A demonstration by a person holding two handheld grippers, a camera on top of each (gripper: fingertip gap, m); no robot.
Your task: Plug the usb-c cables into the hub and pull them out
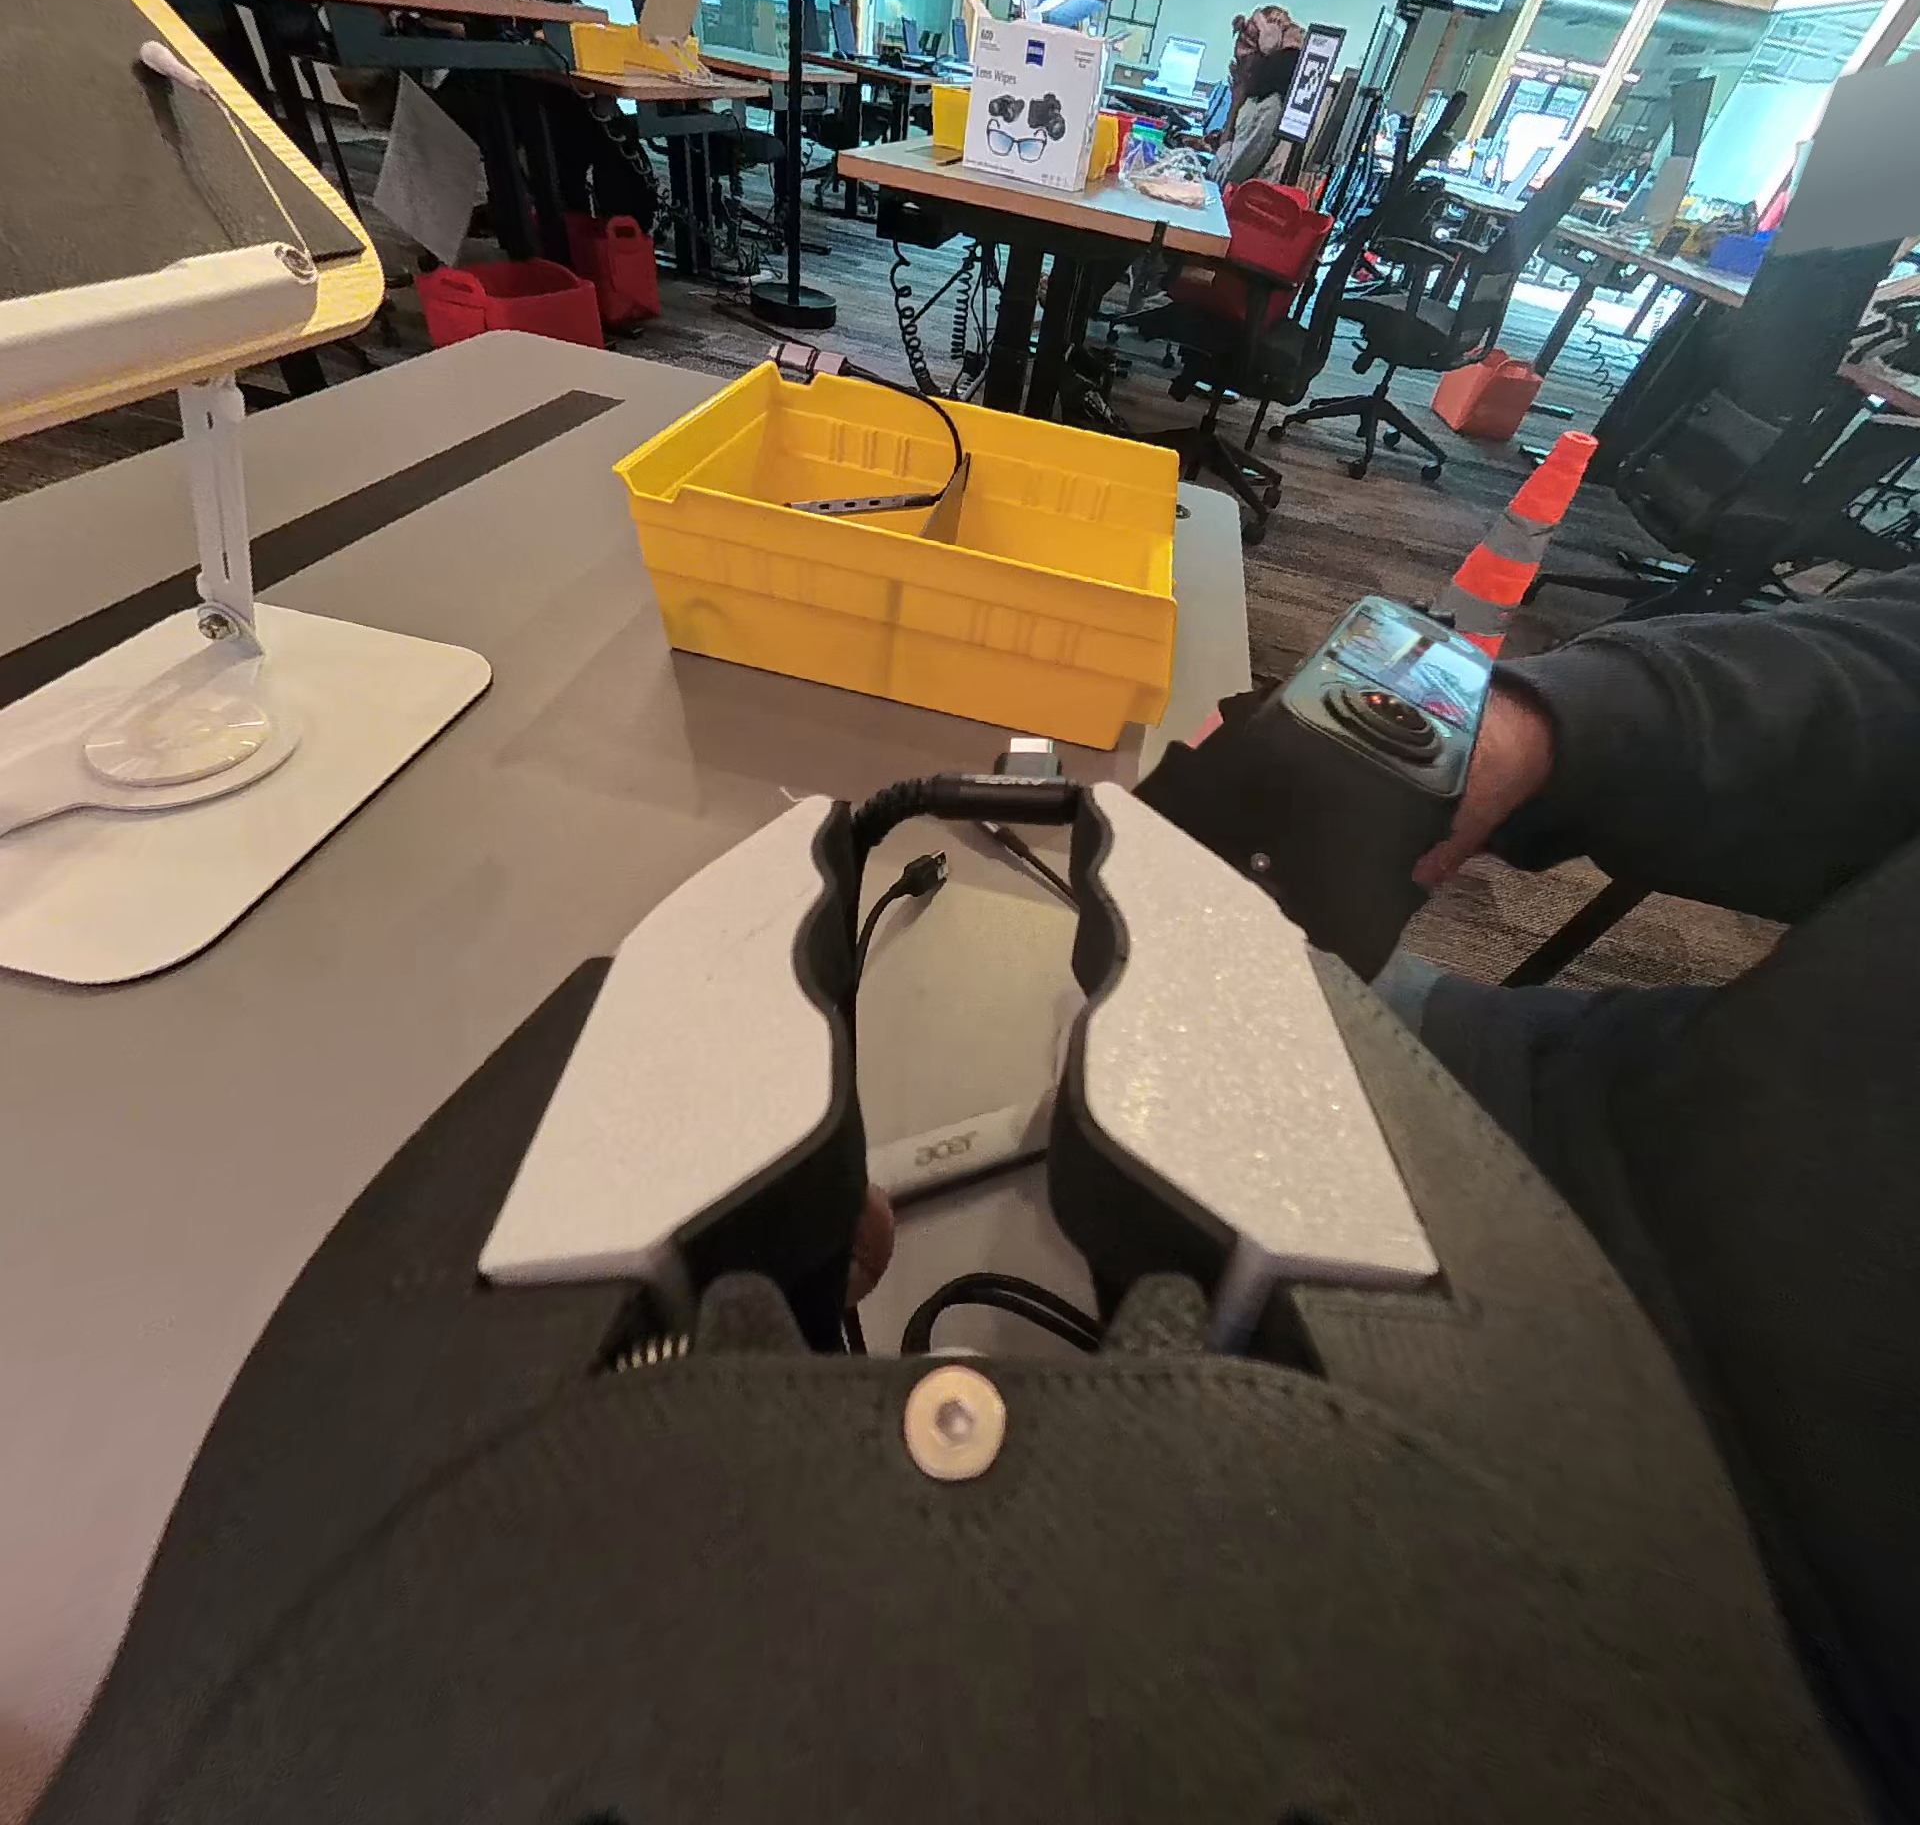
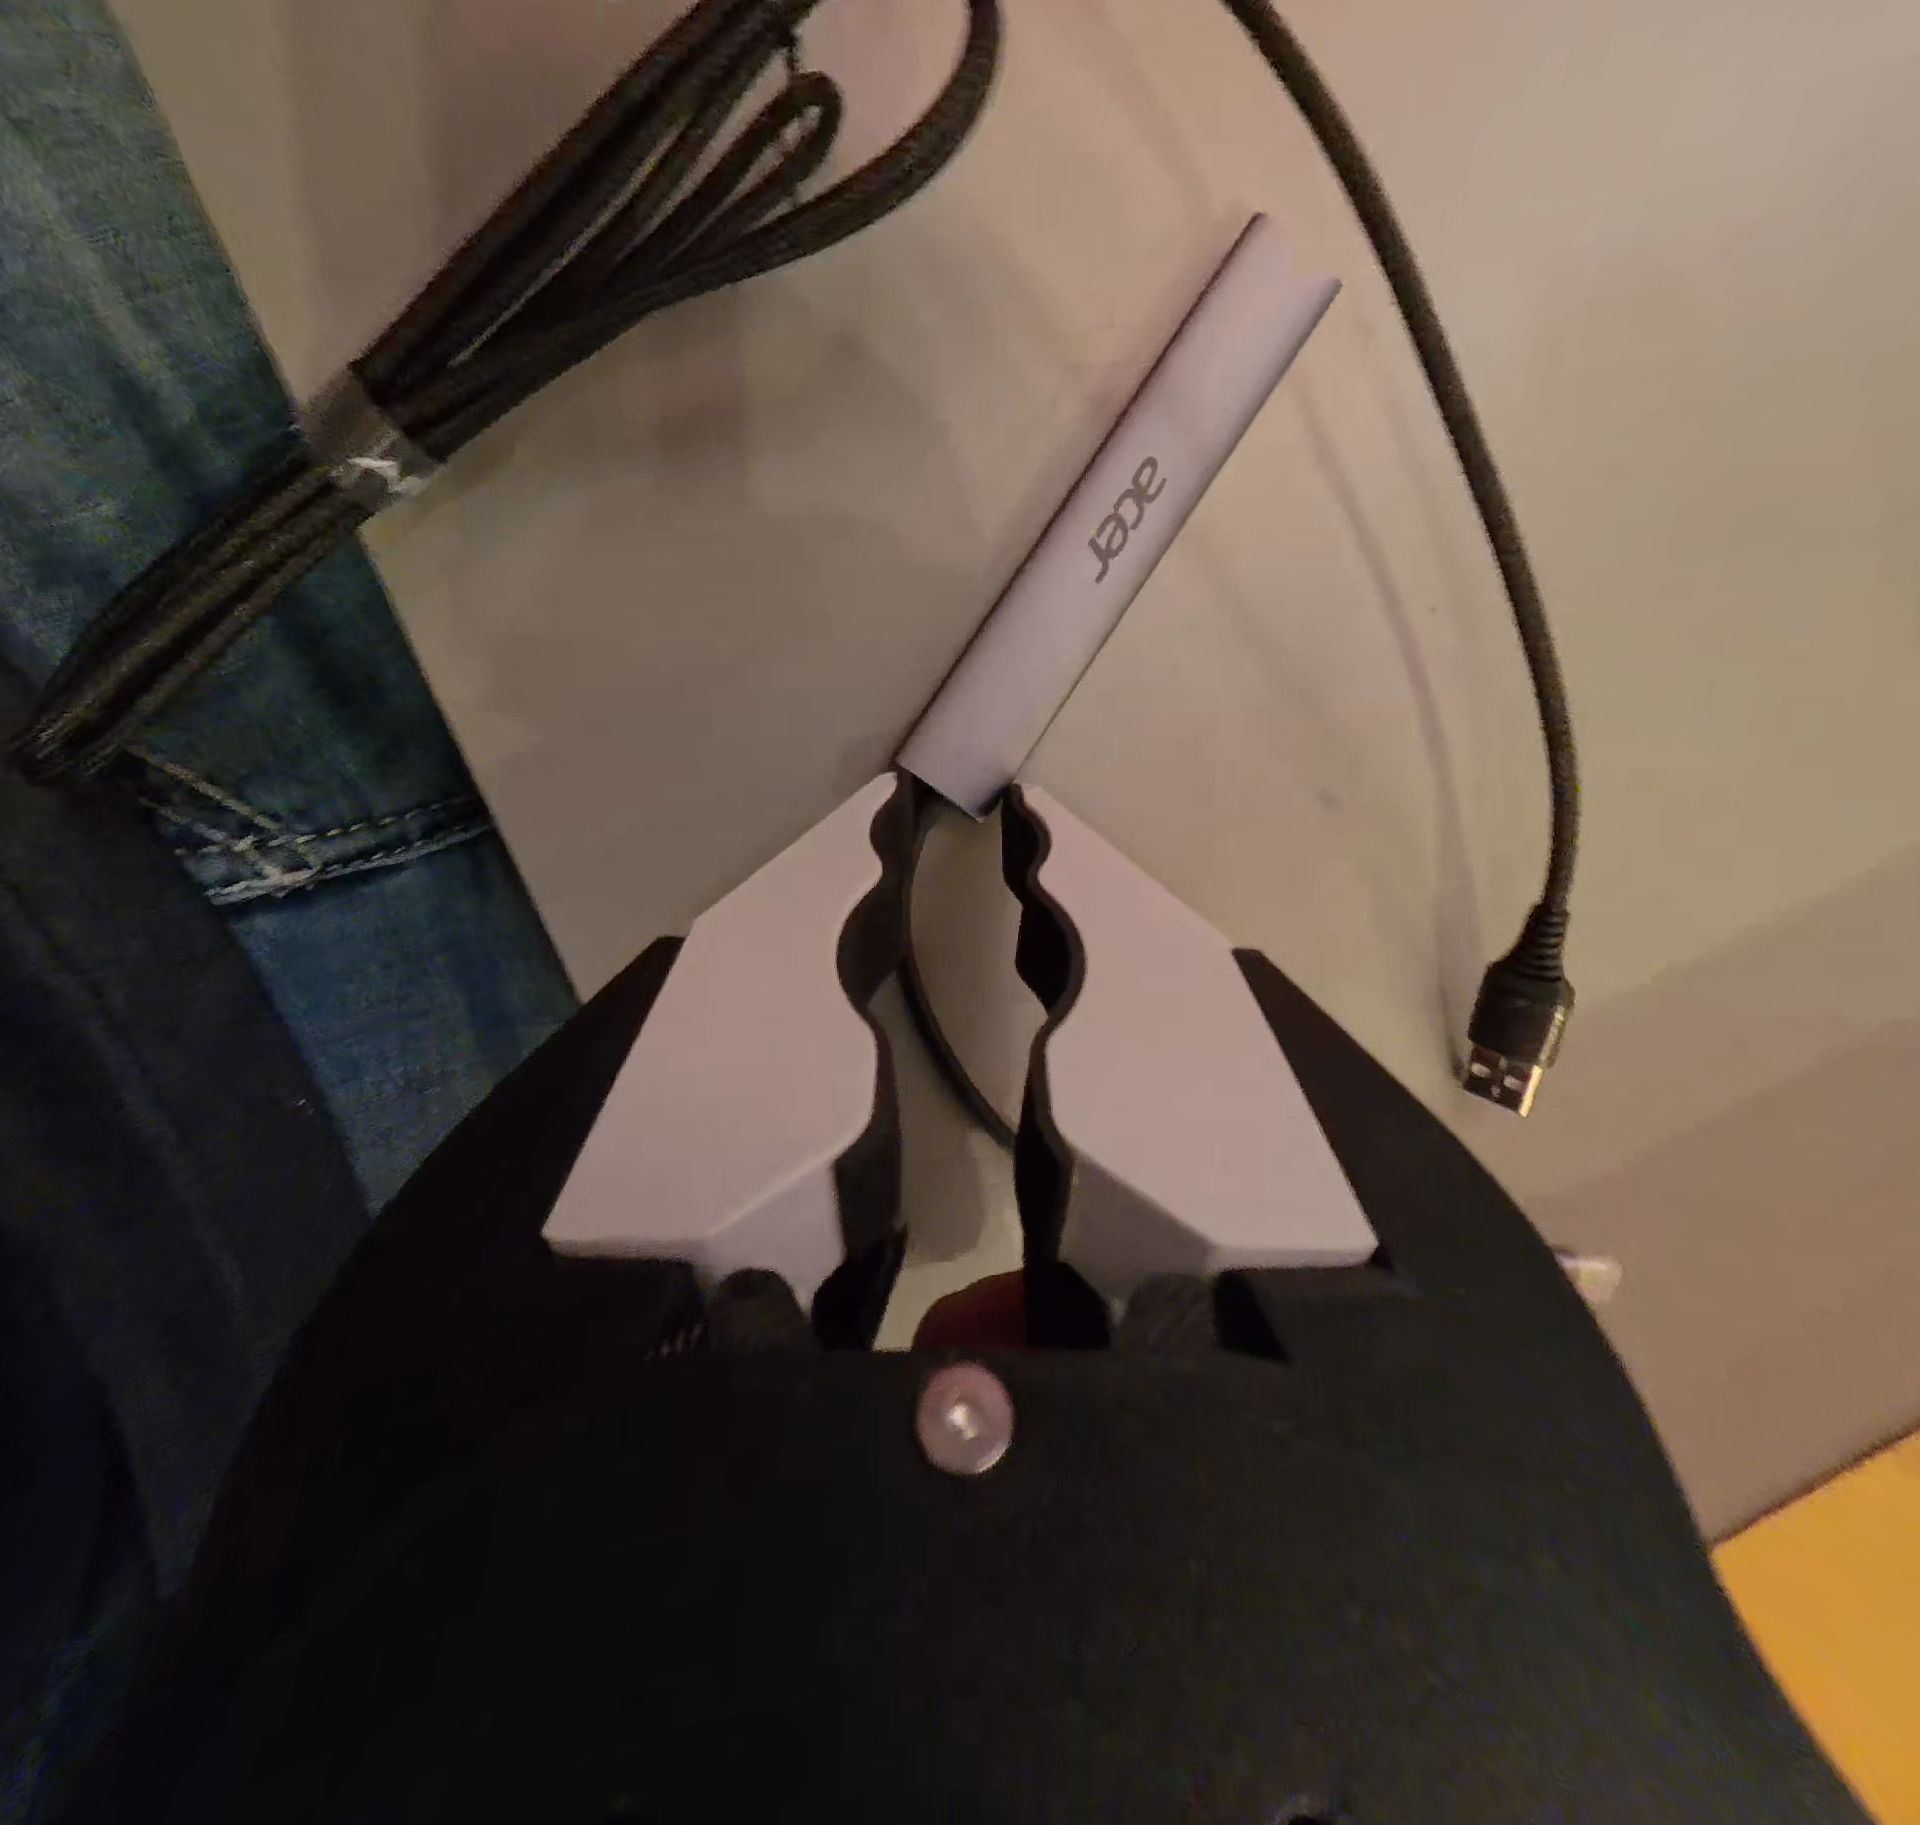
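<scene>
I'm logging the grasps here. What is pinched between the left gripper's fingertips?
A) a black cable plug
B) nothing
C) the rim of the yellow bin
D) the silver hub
A: in the left wrist view the left gripper has its fingertips closed on a black cable plug, while the silver hub lies on the table below it.

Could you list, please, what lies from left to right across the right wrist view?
Bundled black cable → silver hub, its near end between the right gripper fingertips → loose black cable's plug, free on the table.
</scene>
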